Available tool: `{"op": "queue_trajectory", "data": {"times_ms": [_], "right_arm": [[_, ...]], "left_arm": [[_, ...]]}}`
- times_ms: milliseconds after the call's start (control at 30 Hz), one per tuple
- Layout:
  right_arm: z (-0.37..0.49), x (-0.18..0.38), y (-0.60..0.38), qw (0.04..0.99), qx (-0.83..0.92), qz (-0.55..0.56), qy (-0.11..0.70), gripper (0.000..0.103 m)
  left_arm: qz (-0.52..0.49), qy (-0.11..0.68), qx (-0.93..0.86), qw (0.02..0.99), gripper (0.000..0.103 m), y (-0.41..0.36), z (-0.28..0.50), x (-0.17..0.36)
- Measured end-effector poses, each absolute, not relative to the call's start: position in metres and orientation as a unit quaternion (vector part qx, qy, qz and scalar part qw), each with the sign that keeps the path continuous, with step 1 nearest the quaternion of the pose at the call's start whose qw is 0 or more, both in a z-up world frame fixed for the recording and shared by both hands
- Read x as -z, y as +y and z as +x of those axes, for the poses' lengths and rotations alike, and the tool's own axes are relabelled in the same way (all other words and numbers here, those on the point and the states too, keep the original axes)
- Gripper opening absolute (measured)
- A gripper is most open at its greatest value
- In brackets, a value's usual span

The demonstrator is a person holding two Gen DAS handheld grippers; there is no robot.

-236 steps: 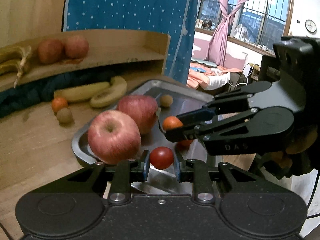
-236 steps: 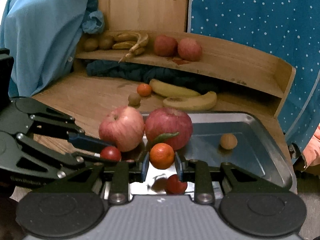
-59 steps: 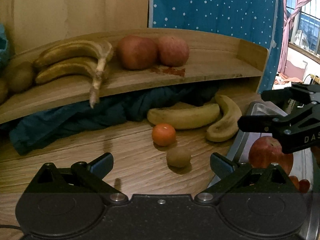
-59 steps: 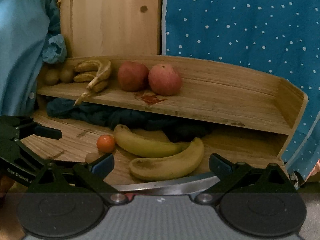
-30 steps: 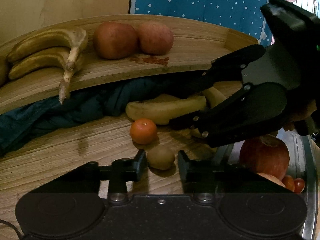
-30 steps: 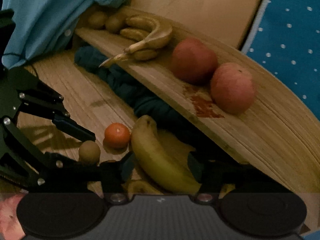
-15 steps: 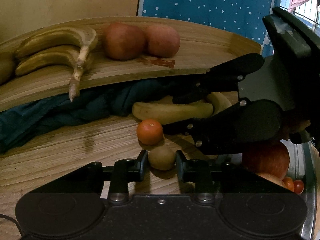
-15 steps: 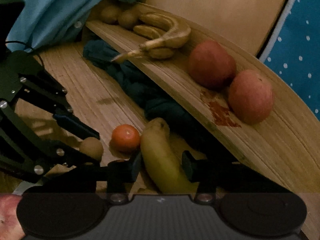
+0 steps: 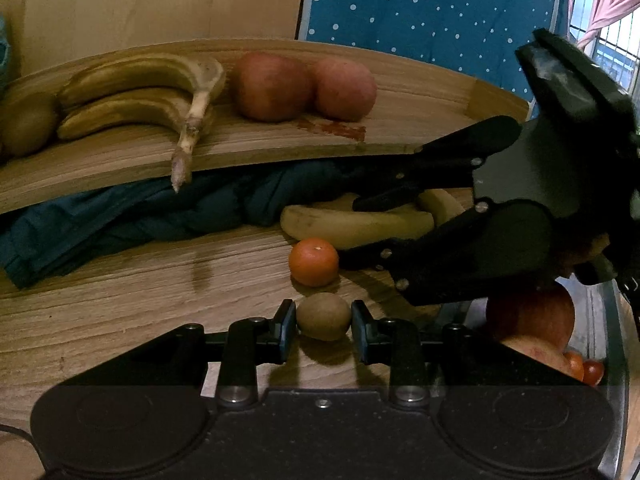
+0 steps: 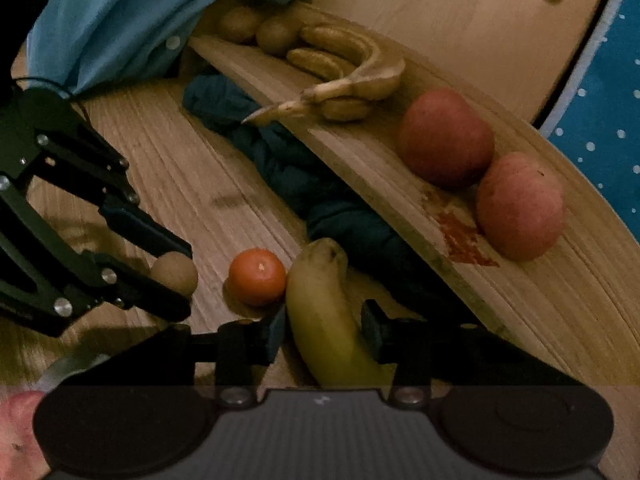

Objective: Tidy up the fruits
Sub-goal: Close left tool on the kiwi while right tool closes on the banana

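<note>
— So, what does the left gripper have between its fingers?

— A small brown oval kiwi, resting on the pale wooden tabletop. The jaws are nearly closed and both pads press on its sides.

— And just ahead of it?

— A round orange tangerine sits right beyond the kiwi, close but apart from it. Further ahead lies a long yellow banana, partly under the right gripper's fingers, which reach in from the right side.

— What is the right gripper doing?

— It straddles that yellow banana near its tip. Its jaws have just been closing and then eased a little wider; the left pad is against the peel, while on the right side I cannot tell whether the pad touches it. The tangerine lies just left of the banana's tip, touching or nearly so, and further left the other gripper holds the kiwi.

— What lies beyond?

— A crumpled dark teal cloth under a raised curved wooden shelf. On the shelf are two red apples side by side, a bunch of browning bananas, and more kiwis at the far end.

— Anything to the right of the left gripper?

— A metal tray's rim, with a red apple and small red fruits in it.
</note>
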State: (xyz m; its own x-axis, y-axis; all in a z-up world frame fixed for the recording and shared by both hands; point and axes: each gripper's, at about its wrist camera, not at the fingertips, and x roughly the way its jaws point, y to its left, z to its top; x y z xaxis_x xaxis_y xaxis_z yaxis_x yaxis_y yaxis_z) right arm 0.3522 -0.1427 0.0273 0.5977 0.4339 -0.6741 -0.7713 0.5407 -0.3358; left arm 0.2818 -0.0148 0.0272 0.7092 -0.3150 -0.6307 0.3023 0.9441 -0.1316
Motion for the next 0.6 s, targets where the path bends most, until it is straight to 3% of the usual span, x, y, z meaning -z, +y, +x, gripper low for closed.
{"op": "queue_trajectory", "data": {"times_ms": [600], "right_arm": [[0.331,-0.034,-0.146,0.860,-0.343,-0.309,0.216,0.038]], "left_arm": [[-0.021,0.330,0.166,0.929,0.032,-0.010,0.273,-0.034]]}}
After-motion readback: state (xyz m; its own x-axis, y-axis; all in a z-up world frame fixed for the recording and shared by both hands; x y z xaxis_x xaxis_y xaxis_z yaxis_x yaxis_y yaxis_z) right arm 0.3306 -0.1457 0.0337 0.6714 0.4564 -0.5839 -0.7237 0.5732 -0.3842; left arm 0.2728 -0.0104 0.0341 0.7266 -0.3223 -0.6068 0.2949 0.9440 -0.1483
